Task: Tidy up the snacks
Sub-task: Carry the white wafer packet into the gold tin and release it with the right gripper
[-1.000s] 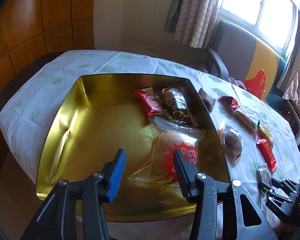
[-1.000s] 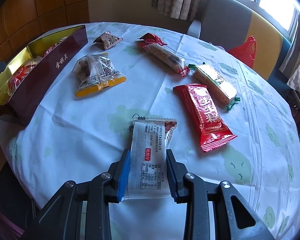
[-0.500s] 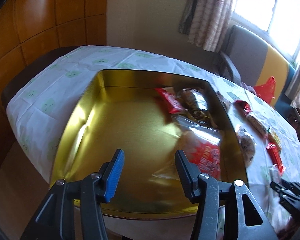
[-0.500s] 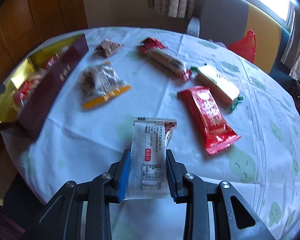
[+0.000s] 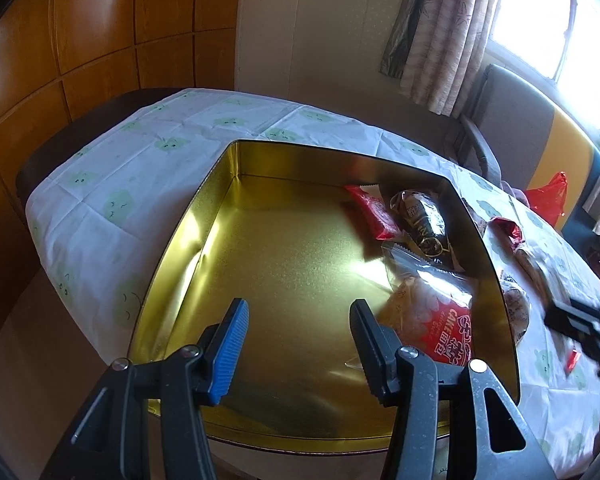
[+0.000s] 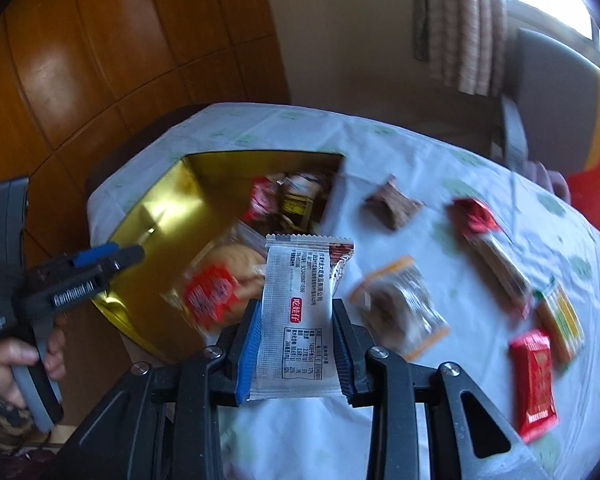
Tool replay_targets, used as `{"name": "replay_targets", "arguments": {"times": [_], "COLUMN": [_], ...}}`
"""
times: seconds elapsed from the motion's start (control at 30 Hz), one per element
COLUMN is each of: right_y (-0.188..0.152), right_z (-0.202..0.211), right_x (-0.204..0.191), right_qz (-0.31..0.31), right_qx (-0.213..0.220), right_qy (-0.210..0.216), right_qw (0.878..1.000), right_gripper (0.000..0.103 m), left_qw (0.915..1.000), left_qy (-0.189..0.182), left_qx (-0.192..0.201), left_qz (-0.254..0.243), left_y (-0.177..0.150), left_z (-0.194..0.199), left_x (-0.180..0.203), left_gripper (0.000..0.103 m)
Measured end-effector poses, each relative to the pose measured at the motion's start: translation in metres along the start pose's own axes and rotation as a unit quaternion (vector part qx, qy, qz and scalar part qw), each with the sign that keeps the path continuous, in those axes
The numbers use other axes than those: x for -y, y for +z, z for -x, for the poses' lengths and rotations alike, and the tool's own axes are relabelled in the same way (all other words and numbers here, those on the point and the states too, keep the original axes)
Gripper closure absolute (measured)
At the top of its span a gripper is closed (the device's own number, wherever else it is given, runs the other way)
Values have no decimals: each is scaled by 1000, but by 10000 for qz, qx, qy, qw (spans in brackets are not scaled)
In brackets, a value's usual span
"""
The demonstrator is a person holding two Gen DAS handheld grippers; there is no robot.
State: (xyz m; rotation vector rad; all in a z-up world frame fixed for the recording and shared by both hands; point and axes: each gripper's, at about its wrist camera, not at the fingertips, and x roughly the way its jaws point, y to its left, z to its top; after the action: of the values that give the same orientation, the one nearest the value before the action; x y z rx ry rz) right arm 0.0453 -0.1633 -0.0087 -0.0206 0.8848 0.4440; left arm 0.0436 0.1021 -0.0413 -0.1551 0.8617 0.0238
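Nearest, the right gripper (image 6: 296, 344) is clamped on a white snack packet (image 6: 300, 316), holding it up above the tablecloth (image 6: 380, 140) just right of the gold tin (image 5: 260, 264). Over the tin's near edge, the left gripper (image 5: 298, 330) is spread wide with nothing between its fingers. Inside the tin, along its right wall, lie a cake packet (image 5: 432, 316), then a dark wrapped snack (image 5: 424, 220) and a red packet (image 5: 374, 212). Farther right, more snacks are scattered on the cloth, including a red bar (image 6: 534, 380).
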Motion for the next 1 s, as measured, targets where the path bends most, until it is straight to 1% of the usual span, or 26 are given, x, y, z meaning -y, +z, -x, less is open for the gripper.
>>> {"name": "replay_targets", "arguments": {"times": [0.17,0.3,0.43,0.5,0.73,0.87,1.0], "right_y": [34,55,61,58,39,23,15], "right_z": [-30,-62,-87,-87,-69,-52,-42], "right_x": [-23,-33,-34,-32,-24,-21,-20], "right_qz": [108,67,-101,-146,-206,-277,-278], "right_qx": [-36,-96,-259,-214,-83,12,82], "right_qy": [226,396,305,317,139,41,-14], "right_qw": [9997,9991,9991,9992,9997,9996,9996], "right_gripper": [69,67,66,64,64,64,64], "left_qw": [10000,10000,10000,10000,10000,9998,9995], "left_qy": [1,-22,-50,-43,-75,-102,-142], "left_qx": [15,-26,-73,-66,-18,49,99], "left_qz": [-24,11,18,9,-62,-153,-259], "left_y": [0,0,-1,-1,-1,-1,-2], "left_z": [0,-3,-5,-5,-1,4,9], "left_x": [1,0,-1,0,6,11,17], "left_gripper": [49,49,49,49,49,49,49]}}
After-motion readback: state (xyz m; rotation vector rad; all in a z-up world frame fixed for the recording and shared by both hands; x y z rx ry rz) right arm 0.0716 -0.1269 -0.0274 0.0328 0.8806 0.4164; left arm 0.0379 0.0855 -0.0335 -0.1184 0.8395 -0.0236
